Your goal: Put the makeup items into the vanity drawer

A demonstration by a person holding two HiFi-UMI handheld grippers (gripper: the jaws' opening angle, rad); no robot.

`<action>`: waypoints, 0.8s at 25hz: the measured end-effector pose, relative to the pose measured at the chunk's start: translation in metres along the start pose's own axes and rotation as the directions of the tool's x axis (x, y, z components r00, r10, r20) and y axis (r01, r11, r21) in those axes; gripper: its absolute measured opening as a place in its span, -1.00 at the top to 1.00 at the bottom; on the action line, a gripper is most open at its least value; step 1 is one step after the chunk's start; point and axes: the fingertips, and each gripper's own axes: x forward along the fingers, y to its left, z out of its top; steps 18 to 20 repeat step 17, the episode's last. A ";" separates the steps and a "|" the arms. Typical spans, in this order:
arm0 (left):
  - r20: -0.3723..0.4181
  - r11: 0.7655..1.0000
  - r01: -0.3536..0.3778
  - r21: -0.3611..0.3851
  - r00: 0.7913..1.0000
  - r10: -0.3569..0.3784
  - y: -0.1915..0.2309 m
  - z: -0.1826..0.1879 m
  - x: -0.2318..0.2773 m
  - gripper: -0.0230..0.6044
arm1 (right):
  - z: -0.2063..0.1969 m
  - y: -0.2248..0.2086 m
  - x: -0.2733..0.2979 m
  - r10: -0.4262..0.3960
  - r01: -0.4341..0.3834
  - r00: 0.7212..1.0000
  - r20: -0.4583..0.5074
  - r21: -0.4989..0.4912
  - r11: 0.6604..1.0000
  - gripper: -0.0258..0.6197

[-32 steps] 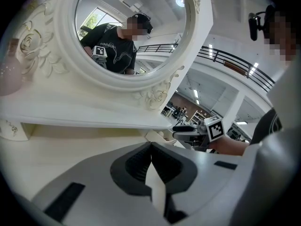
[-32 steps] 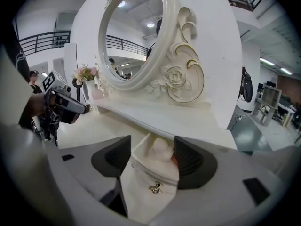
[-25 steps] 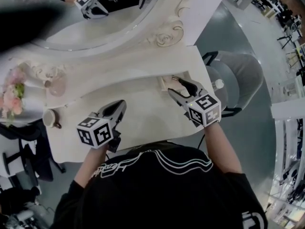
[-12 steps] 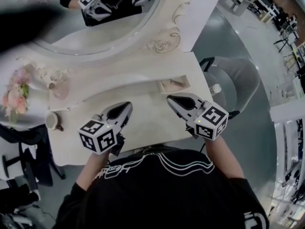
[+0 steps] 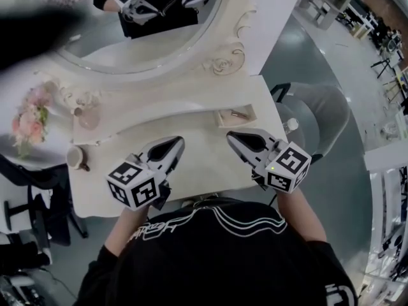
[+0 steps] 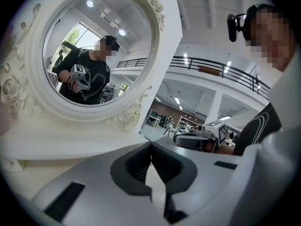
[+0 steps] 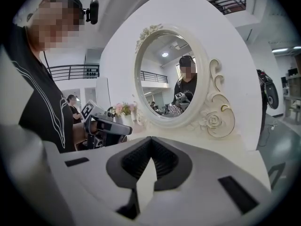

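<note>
A small open drawer (image 5: pixel 224 121) sits at the right end of the cream vanity top (image 5: pixel 197 164). In it lies a slim dark makeup item (image 5: pixel 240 113). My right gripper (image 5: pixel 232 134) (image 7: pixel 150 139) hovers just in front of the drawer, shut and empty. To the left my left gripper (image 5: pixel 176 141) (image 6: pixel 151 144) hangs above the middle of the top, its jaw tips together with nothing between them. Each gripper view shows the other gripper: the right gripper (image 6: pixel 197 138) in the left one and the left gripper (image 7: pixel 106 126) in the right one.
An oval mirror (image 5: pixel 146 30) in a carved frame rises behind the top. Pink flowers (image 5: pixel 29 123), a pinkish glass bottle (image 5: pixel 86 116) and a cup (image 5: pixel 76 158) stand at the left end. A grey chair (image 5: pixel 319 116) is right of the vanity.
The right gripper was open at the drawer; it has drawn back toward the person, risen and shut. The slim item stays in the drawer. The left gripper has also risen.
</note>
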 end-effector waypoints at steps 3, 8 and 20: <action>-0.001 1.000 -0.002 0.001 1.000 0.002 -0.004 -0.002 0.000 0.85 | -0.004 0.004 0.000 0.015 -0.015 1.000 -0.009 0.002 1.000 0.84; -0.016 1.000 -0.017 0.002 1.000 0.017 -0.005 -0.009 0.000 0.85 | -0.014 0.004 -0.002 0.022 -0.022 1.000 -0.020 0.016 1.000 0.84; -0.025 1.000 -0.012 0.012 1.000 0.013 -0.015 -0.015 0.011 0.85 | -0.024 -0.004 -0.012 0.016 -0.015 1.000 -0.021 0.033 0.999 0.84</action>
